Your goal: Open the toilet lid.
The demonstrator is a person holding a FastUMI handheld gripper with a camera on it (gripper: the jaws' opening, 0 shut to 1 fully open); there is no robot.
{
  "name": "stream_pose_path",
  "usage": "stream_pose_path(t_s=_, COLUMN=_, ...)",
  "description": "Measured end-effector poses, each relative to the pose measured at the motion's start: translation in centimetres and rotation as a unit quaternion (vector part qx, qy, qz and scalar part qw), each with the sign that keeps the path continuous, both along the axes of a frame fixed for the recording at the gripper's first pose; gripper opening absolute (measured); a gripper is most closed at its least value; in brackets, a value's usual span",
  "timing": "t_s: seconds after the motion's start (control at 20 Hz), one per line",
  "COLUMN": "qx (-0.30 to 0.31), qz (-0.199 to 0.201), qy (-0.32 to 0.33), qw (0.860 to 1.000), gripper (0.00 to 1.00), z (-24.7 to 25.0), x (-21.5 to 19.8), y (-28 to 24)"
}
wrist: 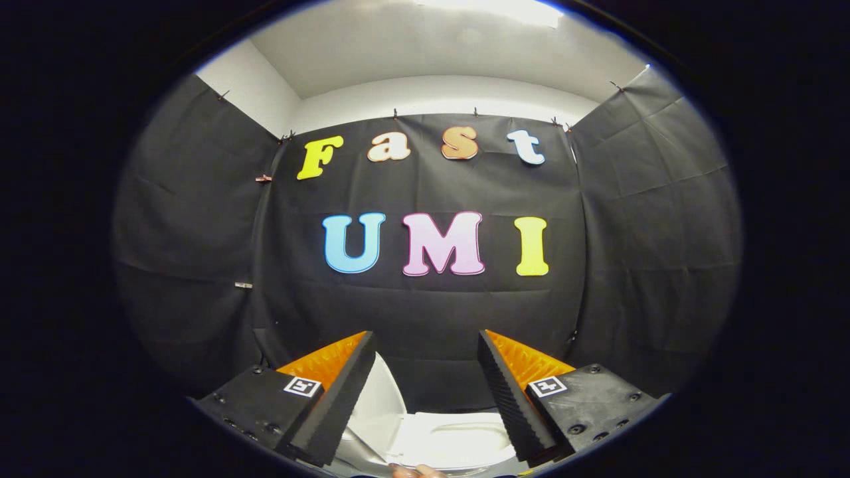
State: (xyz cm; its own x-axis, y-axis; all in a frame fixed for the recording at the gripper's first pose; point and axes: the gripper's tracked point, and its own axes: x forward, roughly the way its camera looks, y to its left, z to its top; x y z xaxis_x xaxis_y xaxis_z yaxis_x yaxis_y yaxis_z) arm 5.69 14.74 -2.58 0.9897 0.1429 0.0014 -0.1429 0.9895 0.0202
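Fingers of the gripper stand spread wide apart with nothing between them; each is a wedge with a ribbed, saw-toothed inner face, and each sits on a flat block with screw heads and a small square marker. Low between the fingers a small part of a hand shows, cut off, so its pose is hard to tell. Just beyond, under the gap, lies the toilet: a smooth, glossy white seat with a rounded rim, partly hidden by both fingers. The toilet lid is a smooth white curved panel that rises just beside the left finger, touching it or nearly so, I cannot tell which; it seems raised, tilted up from the seat, and its lower part is covered by that finger. Past the toilet hangs the black cloth wall, matte and creased, clipped at its top edge; open room lies between the fingertips and the cloth. Above it are a white wall and ceiling.
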Motion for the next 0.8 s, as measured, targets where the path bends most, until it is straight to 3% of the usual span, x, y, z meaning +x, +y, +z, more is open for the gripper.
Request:
stream_pose_path(t_s=0.5, qx=0.027, qz=-0.014, qy=0.005, qw=1.0, gripper=0.98, z=0.0, x=-2.9, y=-5.4)
stream_pose_path(t_s=0.8, qx=0.049, qz=-0.01, qy=-0.009, qw=0.999, gripper=0.98, z=1.4, x=-3.8, y=-5.9)
